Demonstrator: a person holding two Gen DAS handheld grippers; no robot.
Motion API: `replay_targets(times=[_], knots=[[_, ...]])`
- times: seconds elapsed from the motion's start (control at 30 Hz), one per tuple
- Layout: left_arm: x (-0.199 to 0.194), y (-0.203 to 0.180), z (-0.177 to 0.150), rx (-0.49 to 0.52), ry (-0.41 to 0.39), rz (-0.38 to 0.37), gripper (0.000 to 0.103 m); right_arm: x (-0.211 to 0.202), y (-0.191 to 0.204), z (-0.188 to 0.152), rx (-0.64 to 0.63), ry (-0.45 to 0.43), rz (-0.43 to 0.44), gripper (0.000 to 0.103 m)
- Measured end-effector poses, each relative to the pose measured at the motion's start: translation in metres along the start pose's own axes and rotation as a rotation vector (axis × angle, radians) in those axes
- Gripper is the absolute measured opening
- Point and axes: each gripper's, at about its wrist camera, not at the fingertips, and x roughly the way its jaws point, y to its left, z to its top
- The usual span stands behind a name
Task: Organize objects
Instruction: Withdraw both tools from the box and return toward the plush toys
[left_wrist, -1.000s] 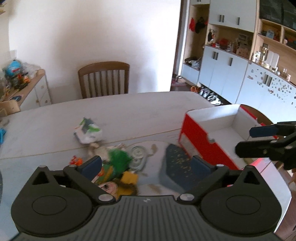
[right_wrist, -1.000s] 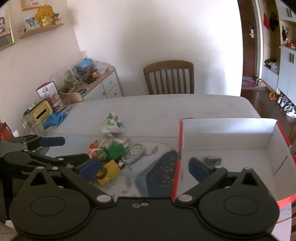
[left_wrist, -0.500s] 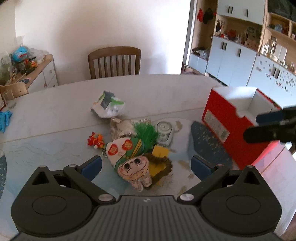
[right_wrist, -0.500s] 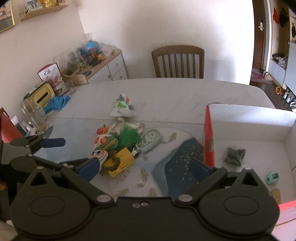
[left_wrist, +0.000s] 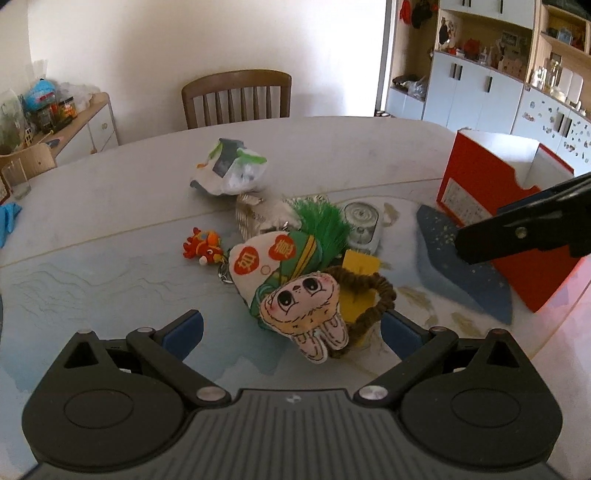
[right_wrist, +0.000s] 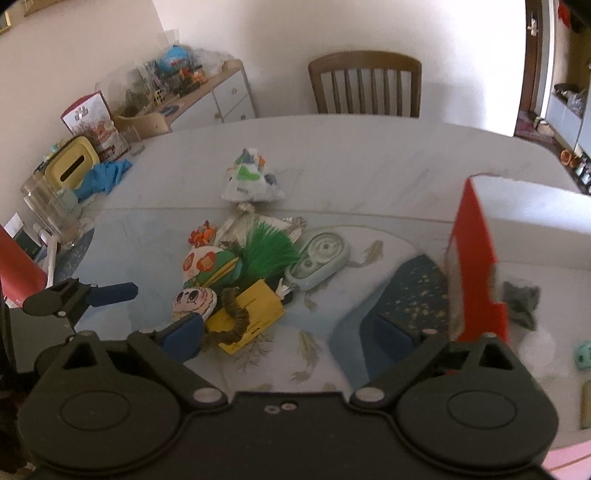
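A pile of small objects lies mid-table: a bunny-face plush (left_wrist: 306, 312), a green and white pouch (left_wrist: 273, 262), a green brush (left_wrist: 325, 227), a yellow card (right_wrist: 251, 314), a brown braided ring (left_wrist: 373, 295), a correction tape dispenser (right_wrist: 317, 262), an orange toy (left_wrist: 203, 248) and a white plastic bag (left_wrist: 231, 171). A red and white box (left_wrist: 491, 192) stands at the right. My left gripper (left_wrist: 291, 330) is open, its fingers on either side of the bunny plush. My right gripper (right_wrist: 288, 332) is open and empty, between the pile and the box.
A wooden chair (left_wrist: 236, 98) stands at the table's far side. A sideboard with clutter (right_wrist: 184, 92) is at the back left. Glasses (right_wrist: 51, 210), a blue cloth (right_wrist: 103, 177) and a yellow container (right_wrist: 74, 166) sit at the table's left edge. Small items (right_wrist: 521, 299) lie in the box.
Both grippers have moved left and down toward the pile. The left gripper now straddles the bunny plush. The right view has shifted from over the box to the pile.
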Motion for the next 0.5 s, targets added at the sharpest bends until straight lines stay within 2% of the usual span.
replay_targets(times=[0.4, 0.5], knots=[[0.008, 0.008, -0.004, -0.042, -0.014, -0.001, 0.101, 0.041, 0.011, 0.002, 0.009, 0.083, 0.013, 0.085], [0.009, 0.006, -0.002, -0.042, -0.014, -0.01, 0.09, 0.048, 0.013, 0.003, 0.016, 0.11, 0.024, 0.074]])
